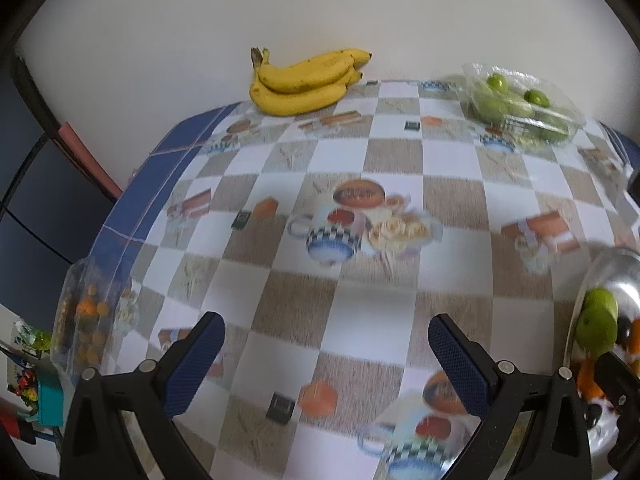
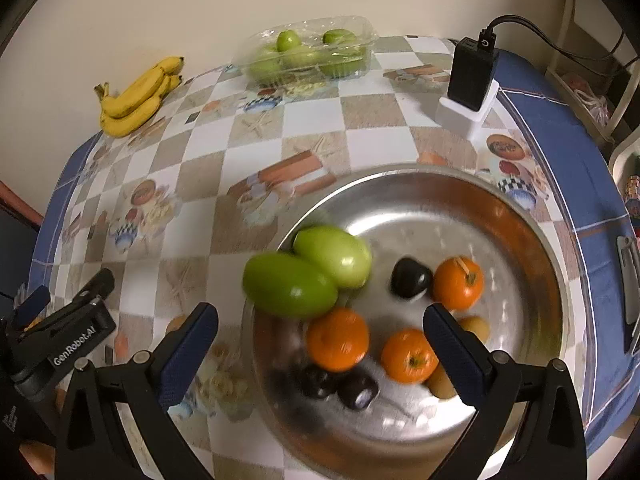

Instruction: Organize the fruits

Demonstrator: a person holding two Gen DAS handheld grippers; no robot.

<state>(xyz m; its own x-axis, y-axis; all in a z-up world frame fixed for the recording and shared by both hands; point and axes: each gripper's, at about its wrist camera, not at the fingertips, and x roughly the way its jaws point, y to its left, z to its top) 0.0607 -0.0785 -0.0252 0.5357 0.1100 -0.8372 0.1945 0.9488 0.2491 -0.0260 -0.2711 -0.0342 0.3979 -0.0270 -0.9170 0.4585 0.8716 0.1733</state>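
The right gripper (image 2: 320,340) has its jaws wide apart, holding nothing, above a metal bowl (image 2: 520,216) near the table's right edge. In the bowl lie two green fruits (image 2: 312,272) at its left rim, three oranges (image 2: 338,338), some dark fruits (image 2: 410,278) and what may be kiwis, half hidden behind a jaw. The left gripper (image 1: 326,360) also has its jaws apart and empty, over the bare checked table (image 1: 400,160). Bananas (image 1: 304,80) lie at the far edge against the wall, and a clear tray of green fruits (image 1: 520,104) sits toward the far right corner.
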